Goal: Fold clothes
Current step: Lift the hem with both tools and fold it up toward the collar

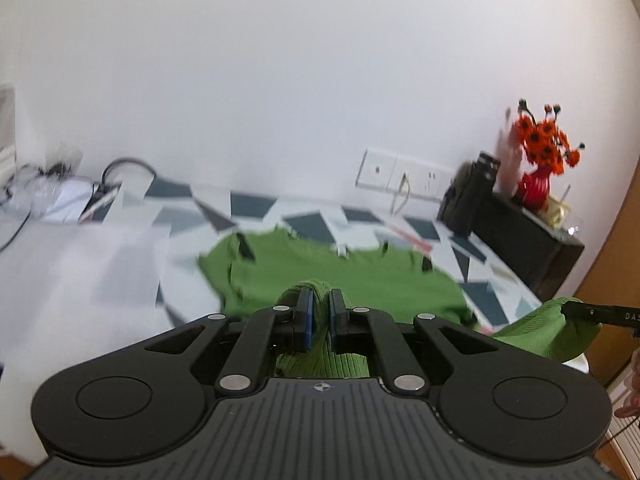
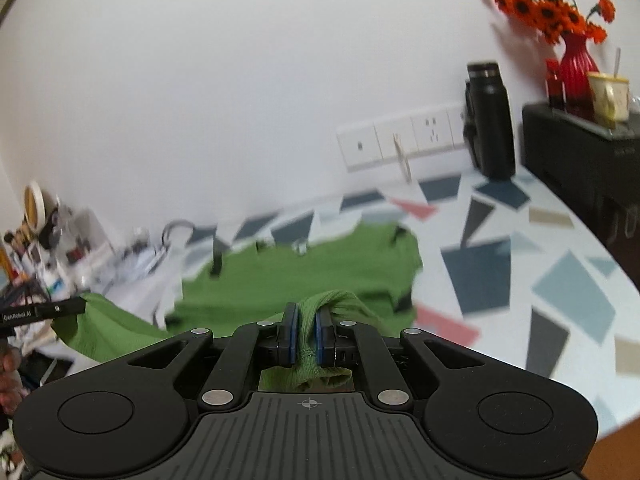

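A green top (image 1: 332, 276) lies spread on the surface (image 2: 520, 248), which has a cloth with blue, grey and pink shapes on it. The near edge of the top is lifted off the cloth at two spots. The left claw (image 1: 320, 312) is pinched tight on a bunch of the green cloth, with its blue pads (image 1: 306, 316) pressing the fold from both sides. The right claw (image 2: 306, 330) is clamped the same way on another bunch of the same top. From the left wrist view, the other claw shows at the right edge with green cloth hanging from it. The rest of the top rests flat, farther back toward the white wall (image 1: 280, 80). Against the wall there are white plugs (image 2: 400, 140), a black bottle (image 2: 490, 120) and a black box (image 2: 580, 148). On the box stand a red vase (image 2: 576, 68) with orange flowers (image 2: 548, 4) and a cream cup (image 2: 608, 94). White papers (image 1: 80, 264) lie on the left side, beside the top.
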{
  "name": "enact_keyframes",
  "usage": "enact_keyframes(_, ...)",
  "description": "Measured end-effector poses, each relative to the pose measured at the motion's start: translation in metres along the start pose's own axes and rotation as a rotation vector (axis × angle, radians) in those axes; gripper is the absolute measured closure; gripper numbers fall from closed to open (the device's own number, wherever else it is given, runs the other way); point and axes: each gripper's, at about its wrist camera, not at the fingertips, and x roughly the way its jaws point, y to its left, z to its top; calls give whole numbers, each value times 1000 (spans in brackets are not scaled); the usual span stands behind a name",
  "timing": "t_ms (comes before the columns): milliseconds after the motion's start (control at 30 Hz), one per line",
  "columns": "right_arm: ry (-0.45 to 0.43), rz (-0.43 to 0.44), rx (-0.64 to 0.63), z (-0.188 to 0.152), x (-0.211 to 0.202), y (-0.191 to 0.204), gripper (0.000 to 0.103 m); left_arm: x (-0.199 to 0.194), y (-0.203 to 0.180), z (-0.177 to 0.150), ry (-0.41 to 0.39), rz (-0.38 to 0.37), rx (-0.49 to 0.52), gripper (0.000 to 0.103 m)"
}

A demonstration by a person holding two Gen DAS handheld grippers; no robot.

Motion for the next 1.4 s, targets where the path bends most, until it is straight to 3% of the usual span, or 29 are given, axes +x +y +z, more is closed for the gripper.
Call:
enact_keyframes(233,-85,27,4,63,40,-20,96,44,11,57,-49,36,-4,95)
enact_keyframes(433,-121,40,20,100,100,-64,96,116,19,90,-32,110,0,95)
enact_keyframes(567,-64,3,31,106,164,-85,96,179,28,86,48,151,16,95)
enact_keyframes(767,100,-56,40,81,246,-108,96,256,52,51,180,220,9,95)
enact_keyframes(900,180,-81,45,69,280,-117,96,280,64,36,233,242,-19,95)
enact_keyframes(1033,196,-83,47,77,295,-121,95,291,67,41,235,241,-35,95)
enact_keyframes(1133,213,-94,51,87,307,-124,87,301,69,47,252,242,-47,92)
enact_keyframes(1167,220,-98,51,89,312,-125,79,304,70,48,266,237,-50,90)
enact_keyframes(1233,237,-117,55,90,318,-128,63,306,72,50,281,239,-42,74)
enact_keyframes(1267,237,-127,63,91,318,-129,58,303,73,54,271,243,-33,69)
enact_keyframes(1333,221,-143,72,95,312,-129,50,291,75,62,228,259,-25,48)
enact_keyframes(1400,176,-143,64,100,298,-126,40,274,79,70,182,255,-25,46)
